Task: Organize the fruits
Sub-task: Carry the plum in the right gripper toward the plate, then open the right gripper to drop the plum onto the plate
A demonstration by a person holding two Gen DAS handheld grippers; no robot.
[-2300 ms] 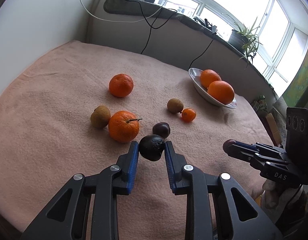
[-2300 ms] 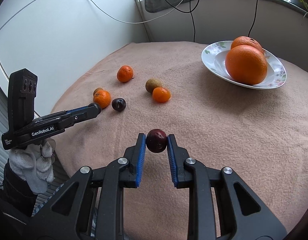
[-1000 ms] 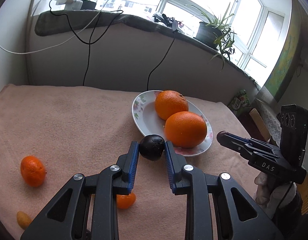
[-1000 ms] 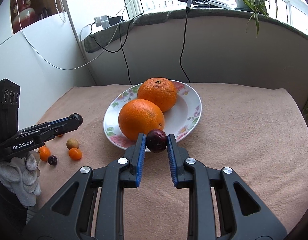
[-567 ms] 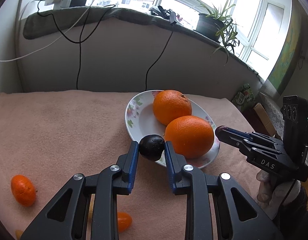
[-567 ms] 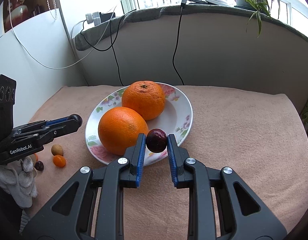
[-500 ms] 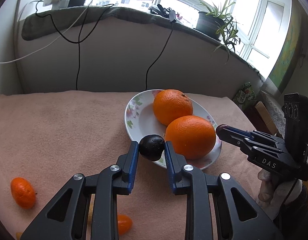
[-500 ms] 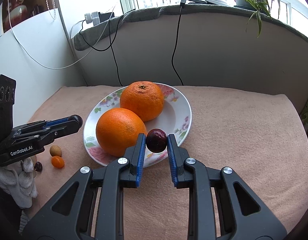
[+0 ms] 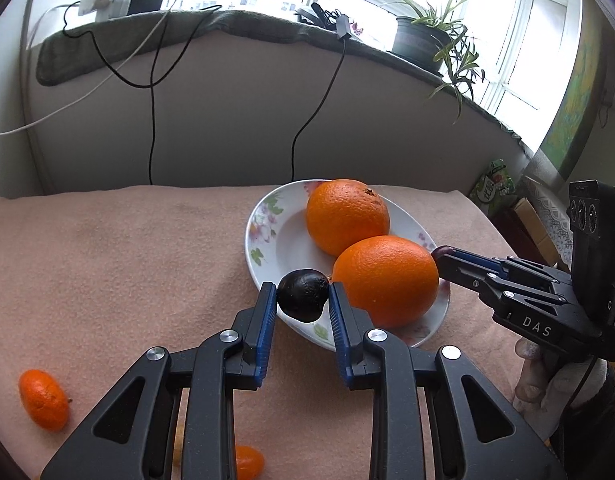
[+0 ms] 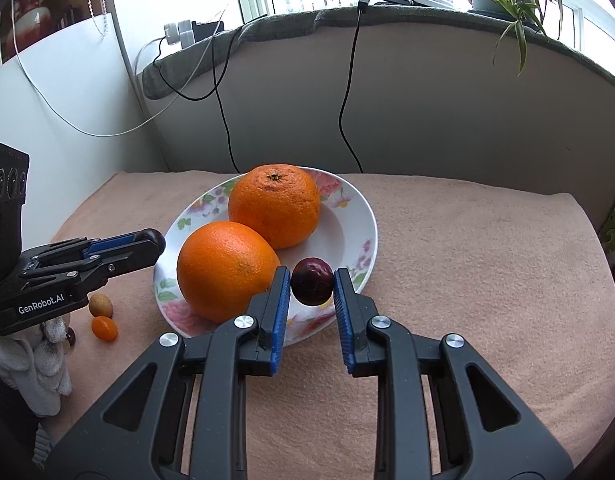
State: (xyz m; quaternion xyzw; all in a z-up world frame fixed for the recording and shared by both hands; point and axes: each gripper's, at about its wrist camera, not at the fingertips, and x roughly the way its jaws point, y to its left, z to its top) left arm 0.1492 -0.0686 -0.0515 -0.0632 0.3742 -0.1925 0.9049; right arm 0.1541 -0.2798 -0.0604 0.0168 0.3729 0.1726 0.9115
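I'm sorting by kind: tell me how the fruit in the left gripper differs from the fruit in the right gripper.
The left gripper holds a near-black fruit; the right gripper holds a dark reddish-purple fruit. The black one looks dull and slightly wrinkled, the purple one smoother and glossier. Both are small, roundish, clamped between blue pads and hanging over the plate near the front orange.

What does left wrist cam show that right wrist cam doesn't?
Left wrist only: a mandarin on the cloth, lower left.
Right wrist only: a kiwi beside the plate.
Both: floral plate holding two oranges, left gripper shut on a black fruit, right gripper shut on a dark red fruit.
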